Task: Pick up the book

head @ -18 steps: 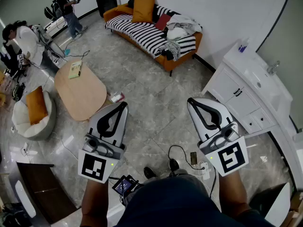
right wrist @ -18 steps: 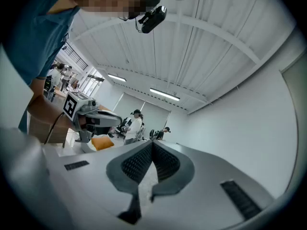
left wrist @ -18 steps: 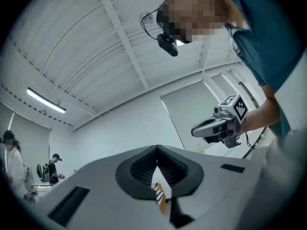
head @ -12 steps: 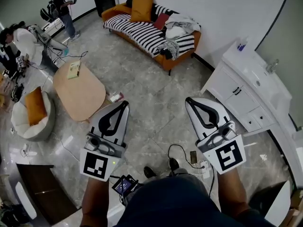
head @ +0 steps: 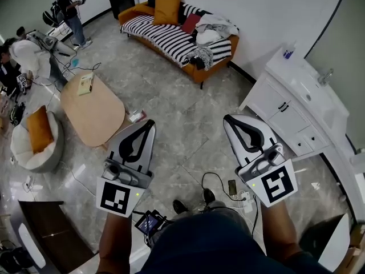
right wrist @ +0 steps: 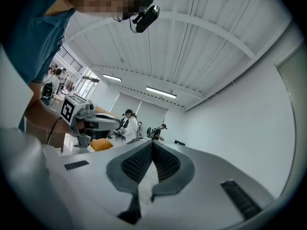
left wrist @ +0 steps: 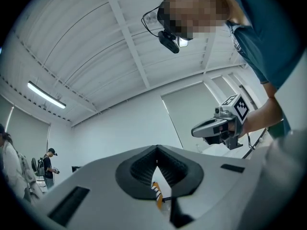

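The book (head: pixel 86 83), pale green and yellow, lies on the far end of an oval wooden coffee table (head: pixel 97 116) at the left of the head view. My two grippers are held out level over the grey stone floor, well short of the table. The left gripper (head: pixel 150 122) is shut with nothing in it; in the left gripper view its tips (left wrist: pixel 157 147) meet. The right gripper (head: pixel 227 119) is also shut and empty, its jaws (right wrist: pixel 152 143) closed together. Each gripper shows in the other's view.
A striped orange sofa (head: pixel 171 36) with cushions and clothes stands against the far wall. A white cabinet (head: pixel 291 113) runs along the right. A white beanbag with an orange cushion (head: pixel 34 138) sits left of the table. People (head: pixel 68 10) stand at the far left. Cables (head: pixel 219 184) lie near my feet.
The room has slid slightly left and up in the head view. Both grippers stay shut and held out in front, hardly moved.
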`<state>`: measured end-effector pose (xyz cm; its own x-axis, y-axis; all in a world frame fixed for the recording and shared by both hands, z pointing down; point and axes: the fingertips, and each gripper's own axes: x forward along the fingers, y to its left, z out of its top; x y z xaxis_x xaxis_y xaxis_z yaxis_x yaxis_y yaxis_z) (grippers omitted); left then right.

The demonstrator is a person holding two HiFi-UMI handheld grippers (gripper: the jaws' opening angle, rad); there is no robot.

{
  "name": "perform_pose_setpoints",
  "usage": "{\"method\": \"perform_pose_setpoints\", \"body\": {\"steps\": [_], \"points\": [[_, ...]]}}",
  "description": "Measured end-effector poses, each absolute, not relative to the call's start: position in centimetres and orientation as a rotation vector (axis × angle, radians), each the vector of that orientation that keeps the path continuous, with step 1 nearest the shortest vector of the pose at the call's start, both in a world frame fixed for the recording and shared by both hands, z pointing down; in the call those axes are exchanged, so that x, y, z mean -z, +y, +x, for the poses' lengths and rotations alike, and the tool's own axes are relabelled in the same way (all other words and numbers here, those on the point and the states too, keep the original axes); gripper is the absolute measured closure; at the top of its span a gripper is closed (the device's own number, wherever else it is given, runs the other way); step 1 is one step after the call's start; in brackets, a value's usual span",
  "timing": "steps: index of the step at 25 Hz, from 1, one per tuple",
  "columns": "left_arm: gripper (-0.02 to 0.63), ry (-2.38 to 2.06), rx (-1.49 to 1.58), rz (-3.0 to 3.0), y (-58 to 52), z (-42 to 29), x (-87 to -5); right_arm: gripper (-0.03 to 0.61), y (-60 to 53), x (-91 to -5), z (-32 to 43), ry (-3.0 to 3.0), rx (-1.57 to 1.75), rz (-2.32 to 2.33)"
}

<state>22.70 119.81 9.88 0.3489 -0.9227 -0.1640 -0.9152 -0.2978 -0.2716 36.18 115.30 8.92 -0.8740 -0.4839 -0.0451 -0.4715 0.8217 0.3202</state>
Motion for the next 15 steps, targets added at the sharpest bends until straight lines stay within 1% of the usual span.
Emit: {"method": "perform_pose_setpoints", "body": {"steps": [15], "points": [[0.609,1.599,0.001,-2.322,119.7,21.0,-9.4,0.565,115.2,-8.2,35.0,-2.95,0.519,0.835]]}}
